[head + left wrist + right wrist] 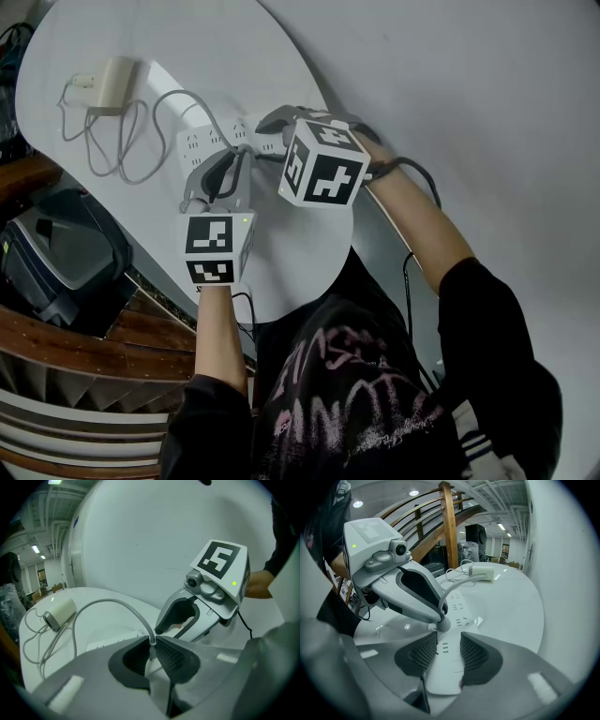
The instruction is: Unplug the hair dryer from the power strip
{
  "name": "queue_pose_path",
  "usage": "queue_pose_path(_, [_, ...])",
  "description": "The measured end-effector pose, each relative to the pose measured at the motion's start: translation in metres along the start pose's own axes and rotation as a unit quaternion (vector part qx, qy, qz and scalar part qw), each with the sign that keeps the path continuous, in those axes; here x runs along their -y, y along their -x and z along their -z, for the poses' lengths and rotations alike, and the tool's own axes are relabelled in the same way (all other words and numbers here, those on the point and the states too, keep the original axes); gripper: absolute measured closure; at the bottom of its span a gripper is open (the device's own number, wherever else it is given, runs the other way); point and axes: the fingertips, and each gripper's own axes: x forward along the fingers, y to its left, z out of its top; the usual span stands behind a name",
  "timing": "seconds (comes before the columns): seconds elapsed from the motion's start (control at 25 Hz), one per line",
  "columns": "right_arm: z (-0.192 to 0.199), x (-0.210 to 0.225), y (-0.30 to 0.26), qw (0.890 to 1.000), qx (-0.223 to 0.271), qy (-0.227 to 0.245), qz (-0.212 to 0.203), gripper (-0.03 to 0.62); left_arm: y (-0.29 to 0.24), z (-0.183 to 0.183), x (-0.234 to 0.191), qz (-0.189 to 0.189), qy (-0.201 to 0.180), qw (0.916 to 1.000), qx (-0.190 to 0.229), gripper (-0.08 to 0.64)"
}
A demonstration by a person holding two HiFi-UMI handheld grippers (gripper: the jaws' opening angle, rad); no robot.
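The white hair dryer (112, 82) lies at the far left of the round white table (187, 47). Its grey cable (169, 98) loops across to the white power strip (202, 142). My left gripper (151, 646) is shut on the grey plug (443, 623), which sits on the strip's top face. My right gripper (444, 651) is shut on the near end of the power strip (457, 609), one pad against each long side. In the head view the left gripper (228, 159) and the right gripper (272, 122) meet over the strip. The hair dryer (60, 612) lies beyond the left jaws.
The table edge curves close below both grippers. A dark boxy machine (56, 262) stands beyond the table's left edge, beside wooden stair rails (450, 527). A black cable (412, 169) runs along the right forearm. A white wall rises behind the table.
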Motion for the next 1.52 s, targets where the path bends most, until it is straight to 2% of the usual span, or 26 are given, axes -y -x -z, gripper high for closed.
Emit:
queue_pose_path(0.12, [0.0003, 0.0001, -0.0005, 1.000, 0.000, 0.000, 0.001, 0.425, -0.0009, -0.0004, -0.0011, -0.003, 0.007, 1.0000, -0.002, 0.505])
queue_pose_path(0.24, [0.0012, 0.0007, -0.0012, 1.000, 0.000, 0.002, 0.000, 0.425, -0.0004, 0.0015, 0.0022, -0.007, -0.021, 0.9997, -0.010, 0.505])
queue_pose_path(0.44, [0.0005, -0.0003, -0.0008, 1.000, 0.000, 0.001, 0.002, 0.425, -0.0008, -0.0002, -0.0004, 0.000, 0.001, 1.0000, -0.008, 0.505])
queue_pose_path(0.64, [0.0007, -0.0003, -0.0006, 1.000, -0.001, 0.003, 0.000, 0.425, 0.0017, 0.0012, 0.0026, -0.008, -0.016, 0.9998, -0.013, 0.505])
queue_pose_path(0.84, [0.0008, -0.0006, -0.0007, 1.000, 0.001, 0.001, 0.000, 0.425, -0.0004, -0.0008, 0.0000, -0.004, 0.001, 0.9999, -0.009, 0.505])
queue_pose_path(1.0, [0.0005, -0.0004, -0.0014, 1.000, 0.000, 0.002, 0.000, 0.425, 0.0017, 0.0013, 0.0015, -0.009, -0.010, 0.9998, -0.013, 0.505])
queue_pose_path(1.2, [0.0003, -0.0005, -0.0015, 1.000, 0.002, 0.000, 0.002, 0.425, -0.0001, -0.0005, -0.0011, -0.003, -0.001, 0.9999, -0.011, 0.505])
queue_pose_path(1.4, [0.0002, -0.0006, -0.0012, 1.000, 0.001, 0.005, -0.001, 0.423, 0.0030, 0.0013, 0.0028, -0.010, -0.020, 0.9996, -0.018, 0.505])
queue_pose_path(1.52, [0.0005, -0.0014, -0.0027, 1.000, 0.000, 0.005, -0.002, 0.423, 0.0021, 0.0021, 0.0010, -0.008, -0.010, 0.9998, -0.016, 0.505])
